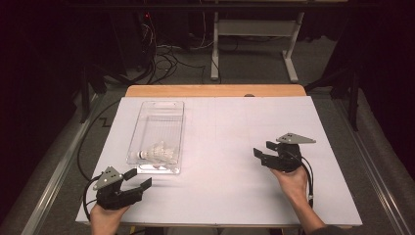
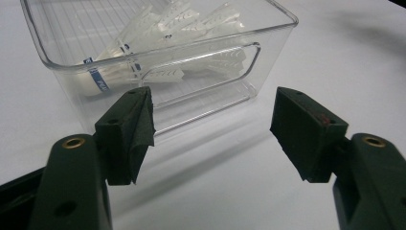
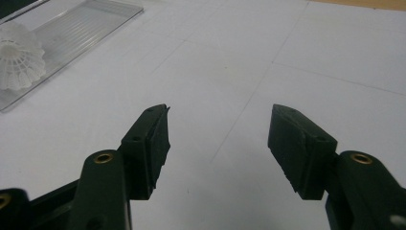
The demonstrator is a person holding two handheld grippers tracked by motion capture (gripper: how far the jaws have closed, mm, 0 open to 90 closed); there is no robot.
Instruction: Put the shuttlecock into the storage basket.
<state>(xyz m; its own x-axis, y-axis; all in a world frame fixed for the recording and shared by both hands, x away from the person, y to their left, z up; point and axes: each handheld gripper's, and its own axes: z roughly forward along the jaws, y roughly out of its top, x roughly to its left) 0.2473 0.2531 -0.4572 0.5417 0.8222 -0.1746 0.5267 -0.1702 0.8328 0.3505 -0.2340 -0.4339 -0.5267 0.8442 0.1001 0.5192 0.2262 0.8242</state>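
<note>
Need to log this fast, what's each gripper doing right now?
Left gripper: open, holding nothing, beside the clear bin.
Right gripper: open, holding nothing.

Two black grippers [image 1: 131, 182] [image 1: 265, 152] with brass rivets, grey three-cornered top plates (trailing black cables)

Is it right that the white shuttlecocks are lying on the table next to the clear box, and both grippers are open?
Not quite. The shuttlecocks lie inside the clear box, not beside it; the high view and the left gripper view show this. The left gripper and right gripper are indeed open.
</note>
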